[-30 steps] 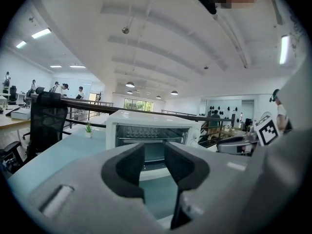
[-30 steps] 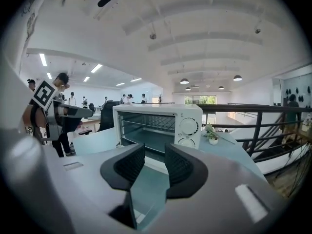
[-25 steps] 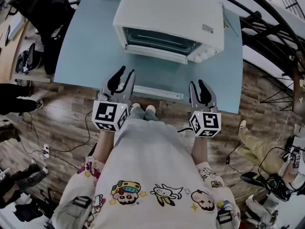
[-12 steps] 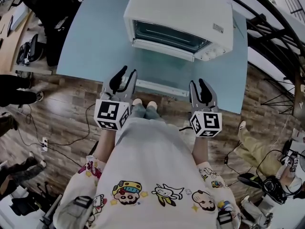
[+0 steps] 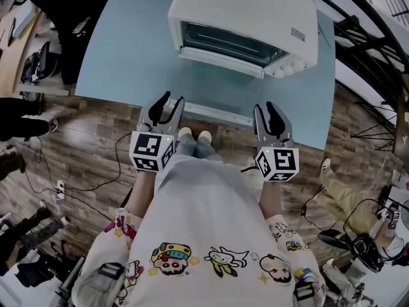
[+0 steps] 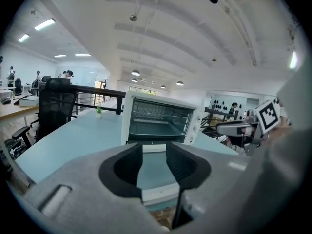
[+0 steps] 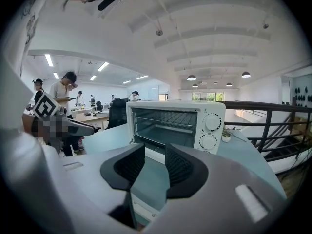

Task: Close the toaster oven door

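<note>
Pale blue table: white toaster oven, door open; tiny plant, probably potted, far corner.

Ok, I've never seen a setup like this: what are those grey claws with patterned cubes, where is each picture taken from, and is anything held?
No robot: a person stands at a light blue table holding a hand-held gripper in each hand; the cubes are part of them. The head view looks down from a camera on the person's head. The other two views come from cameras riding on the left hand-held gripper and the right hand-held gripper, looking along their jaws. On the table stands a white toaster oven, its door folded down open, and a potted plant. Both grippers are open and empty; the left one's jaws have just been opening, nothing between them.
</note>
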A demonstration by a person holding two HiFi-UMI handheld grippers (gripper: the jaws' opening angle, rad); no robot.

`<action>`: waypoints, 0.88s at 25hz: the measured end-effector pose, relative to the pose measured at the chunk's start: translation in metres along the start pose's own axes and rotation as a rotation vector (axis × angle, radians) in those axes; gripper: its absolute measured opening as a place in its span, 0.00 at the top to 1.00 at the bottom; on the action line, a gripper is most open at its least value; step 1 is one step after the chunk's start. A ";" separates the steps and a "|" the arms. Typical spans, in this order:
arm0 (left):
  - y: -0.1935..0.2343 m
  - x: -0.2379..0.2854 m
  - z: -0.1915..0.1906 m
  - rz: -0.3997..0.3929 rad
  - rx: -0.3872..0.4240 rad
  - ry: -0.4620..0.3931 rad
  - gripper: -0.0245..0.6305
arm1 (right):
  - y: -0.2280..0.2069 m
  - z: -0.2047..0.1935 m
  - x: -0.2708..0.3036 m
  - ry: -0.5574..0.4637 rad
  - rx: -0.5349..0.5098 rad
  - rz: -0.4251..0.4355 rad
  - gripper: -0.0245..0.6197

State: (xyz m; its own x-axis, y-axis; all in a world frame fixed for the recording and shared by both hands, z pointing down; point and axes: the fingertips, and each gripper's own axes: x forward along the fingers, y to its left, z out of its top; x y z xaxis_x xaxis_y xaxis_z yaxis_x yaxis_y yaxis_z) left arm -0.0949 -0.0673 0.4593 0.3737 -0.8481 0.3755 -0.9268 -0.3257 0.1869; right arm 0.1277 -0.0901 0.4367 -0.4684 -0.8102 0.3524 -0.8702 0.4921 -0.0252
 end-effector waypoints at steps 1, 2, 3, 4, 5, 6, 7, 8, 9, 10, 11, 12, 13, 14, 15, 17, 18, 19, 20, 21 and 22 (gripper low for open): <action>0.000 0.000 -0.005 -0.003 -0.002 0.011 0.74 | 0.001 -0.001 0.000 0.003 0.001 0.001 0.76; 0.000 0.001 -0.009 -0.005 -0.003 0.021 0.74 | 0.002 -0.002 0.000 0.005 0.002 0.003 0.76; 0.001 0.001 -0.014 -0.007 -0.004 0.030 0.74 | 0.003 -0.003 0.001 0.007 0.003 0.005 0.76; 0.001 0.002 -0.018 -0.008 -0.005 0.038 0.73 | 0.003 -0.004 0.001 0.008 0.003 0.007 0.76; 0.002 0.003 -0.022 -0.009 -0.007 0.047 0.73 | 0.004 -0.004 0.002 0.010 0.003 0.009 0.76; 0.003 0.003 -0.027 -0.009 -0.008 0.057 0.73 | 0.005 -0.005 0.003 0.013 0.004 0.011 0.76; 0.005 0.003 -0.032 -0.009 -0.010 0.068 0.73 | 0.006 -0.005 0.004 0.015 0.004 0.011 0.76; 0.006 0.003 -0.037 -0.007 -0.011 0.080 0.73 | 0.006 -0.006 0.004 0.017 0.006 0.011 0.76; 0.008 0.003 -0.043 -0.004 -0.011 0.090 0.73 | 0.007 -0.007 0.004 0.018 0.007 0.010 0.76; 0.010 0.002 -0.048 -0.001 -0.010 0.100 0.72 | 0.008 -0.007 0.004 0.018 0.010 0.009 0.76; 0.011 0.002 -0.054 0.003 -0.008 0.108 0.72 | 0.008 -0.008 0.004 0.019 0.013 0.007 0.76; 0.012 0.002 -0.059 0.006 -0.007 0.117 0.72 | 0.008 -0.009 0.004 0.019 0.017 0.004 0.76; 0.014 0.001 -0.064 0.008 -0.008 0.127 0.72 | 0.008 -0.010 0.004 0.020 0.020 0.002 0.76; 0.014 0.001 -0.069 0.010 -0.010 0.136 0.72 | 0.008 -0.011 0.003 0.022 0.022 -0.001 0.76; 0.015 0.001 -0.073 0.011 -0.014 0.144 0.72 | 0.008 -0.011 0.003 0.023 0.023 -0.004 0.76; 0.017 0.000 -0.082 0.015 -0.020 0.160 0.72 | 0.009 -0.013 0.002 0.024 0.026 -0.010 0.76; 0.019 0.000 -0.086 0.017 -0.023 0.168 0.72 | 0.009 -0.013 0.002 0.025 0.027 -0.013 0.76; 0.020 0.000 -0.090 0.020 -0.026 0.178 0.72 | 0.009 -0.013 0.001 0.025 0.028 -0.016 0.76; 0.022 0.001 -0.095 0.023 -0.030 0.189 0.73 | 0.009 -0.013 0.001 0.025 0.029 -0.019 0.76; 0.023 0.001 -0.099 0.025 -0.034 0.200 0.72 | 0.009 -0.013 0.000 0.025 0.031 -0.021 0.76; 0.024 0.002 -0.103 0.026 -0.039 0.208 0.72 | 0.009 -0.014 -0.001 0.026 0.032 -0.024 0.76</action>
State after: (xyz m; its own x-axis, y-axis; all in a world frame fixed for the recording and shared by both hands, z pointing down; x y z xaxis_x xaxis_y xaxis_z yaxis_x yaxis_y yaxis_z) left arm -0.1125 -0.0336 0.5576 0.3532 -0.7499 0.5594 -0.9355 -0.2855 0.2080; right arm 0.1222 -0.0806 0.4490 -0.4435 -0.8128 0.3777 -0.8858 0.4619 -0.0462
